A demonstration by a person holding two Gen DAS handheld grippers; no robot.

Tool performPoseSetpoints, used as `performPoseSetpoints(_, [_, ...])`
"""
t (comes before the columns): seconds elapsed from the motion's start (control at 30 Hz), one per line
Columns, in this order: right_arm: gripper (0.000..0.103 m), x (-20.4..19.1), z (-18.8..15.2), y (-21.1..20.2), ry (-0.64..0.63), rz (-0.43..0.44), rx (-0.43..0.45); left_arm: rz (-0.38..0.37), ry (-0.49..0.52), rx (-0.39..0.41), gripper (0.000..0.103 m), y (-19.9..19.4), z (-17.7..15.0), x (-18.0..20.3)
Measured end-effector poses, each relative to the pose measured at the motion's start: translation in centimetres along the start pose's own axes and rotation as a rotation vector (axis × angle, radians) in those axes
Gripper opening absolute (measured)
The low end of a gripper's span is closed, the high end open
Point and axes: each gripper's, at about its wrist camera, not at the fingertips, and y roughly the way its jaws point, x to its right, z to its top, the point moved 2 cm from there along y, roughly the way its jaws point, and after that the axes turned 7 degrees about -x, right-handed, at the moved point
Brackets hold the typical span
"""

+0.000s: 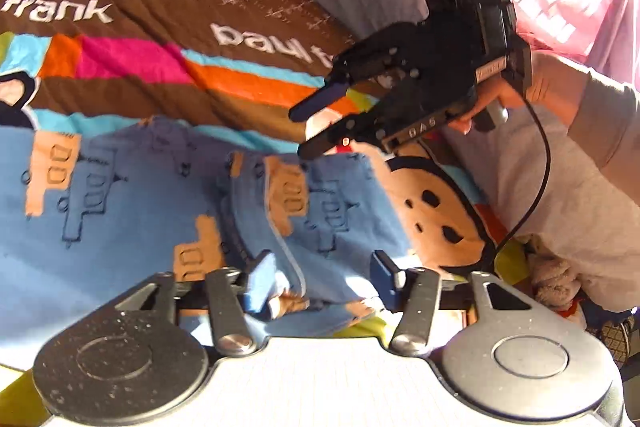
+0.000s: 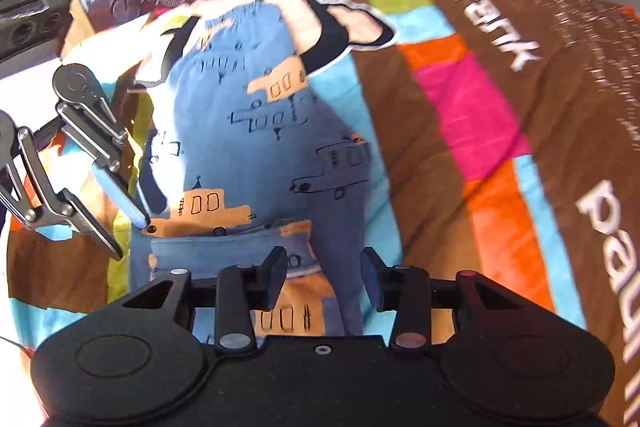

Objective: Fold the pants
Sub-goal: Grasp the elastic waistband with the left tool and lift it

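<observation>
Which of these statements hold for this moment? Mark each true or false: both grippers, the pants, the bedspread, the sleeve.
1. The pants are blue with car prints. True.
2. The left gripper is clamped on the pants. False: its jaws stand apart above the cloth, gripping nothing.
3. The pants lie on a striped bedspread with white lettering. True.
4. The right gripper holds a sock. False: it is open and empty.
5. The person's sleeve is red. False: it is grey.
</observation>
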Motion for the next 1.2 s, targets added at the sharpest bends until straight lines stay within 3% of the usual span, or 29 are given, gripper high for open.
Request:
performPoseSetpoints(0.1, [0.044,-1.2,-3.0,-0.8,0.022,0.003,0.006,-0.017,0.028,-0.009,0.062,3.0,0.8,0.5])
performPoseSetpoints(0.2, [0.043,-2.8,-5.7,0.3,0.031,0.001,-0.025,0.082,0.067,-0.1,0.059,6.4,0.2,0.1])
performPoseSetpoints(0.33, [0.043,-4.9,-9.5,2.0,-0.007,-0.069,-0.126,0.131,0.121,-0.106,0.058,6.2,-0.6,0.5])
performPoseSetpoints(0.43, [0.043,-5.1,-11.2,0.2,0.086,-0.102,-0.067,0.133,0.116,-0.087,0.058,5.0,-0.9,0.7])
performPoseSetpoints(0.53, [0.05,-6.1,-11.7,-2.2,0.171,-0.151,0.034,0.148,0.113,-0.049,0.08,3.0,-1.2,0.4])
performPoseSetpoints(0.57, [0.059,-6.7,-11.6,-2.9,0.193,-0.164,0.068,0.173,0.107,-0.027,0.09,1.8,-1.3,0.2])
performPoseSetpoints(0.63, [0.066,-8.1,-11.3,-3.8,0.225,-0.172,0.119,0.198,0.066,0.015,0.099,-0.4,-1.5,-0.6])
performPoseSetpoints(0.73, [0.072,-9.9,-10.4,-4.4,0.281,-0.163,0.191,0.226,-0.011,0.089,0.102,-4.7,-1.6,-2.9])
performPoseSetpoints(0.93, [0.079,-13.1,-7.2,-4.7,0.43,-0.158,0.35,0.409,-0.159,0.168,0.102,-11.6,-1.8,-10.3])
performPoseSetpoints(1.07, [0.083,-15.0,-4.6,-4.1,0.48,-0.166,0.424,0.436,-0.24,0.215,0.102,-14.7,-0.8,-16.1])
performPoseSetpoints(1.2, [0.083,-15.9,-1.9,-2.3,0.516,-0.134,0.441,0.376,-0.251,0.193,0.102,-14.4,0.4,-20.5])
